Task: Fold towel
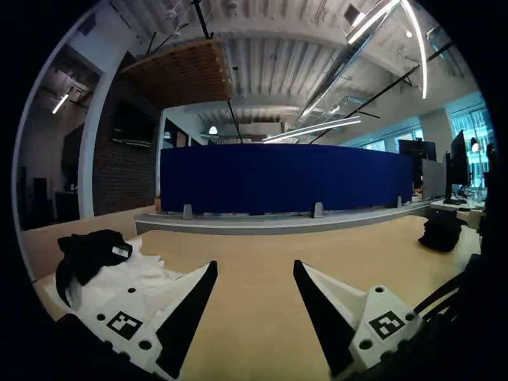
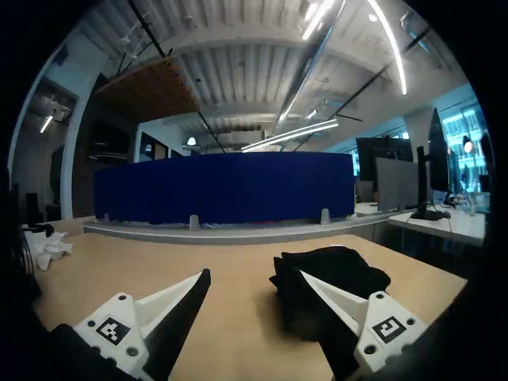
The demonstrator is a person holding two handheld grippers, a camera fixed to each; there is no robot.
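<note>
We record: black towels (image 2: 336,263); white towels (image 1: 146,270); table (image 1: 254,254), pale wood grain; partition (image 1: 286,178), plain deep blue; ceiling panel (image 1: 181,73), brown slats.

Table top (image 1: 267,305): you had pale wood-look board before you, smooth, with a faint sheen.
Left gripper (image 1: 255,265): your fingers were white moulded plastic, matt, with black matt inner faces.
Right gripper (image 2: 254,274): you held the same white matt plastic with black faces.
Black towel (image 2: 336,263): you faced soft, matt cloth in thick folds.
White towel (image 1: 146,270): you saw crumpled matt cloth.
Blue partition (image 1: 286,178): it looked fabric-covered and matt.
Ceiling panel (image 1: 181,70): slatted wood, matt.
Ceiling deck (image 1: 286,63): ribbed metal, painted white.
</note>
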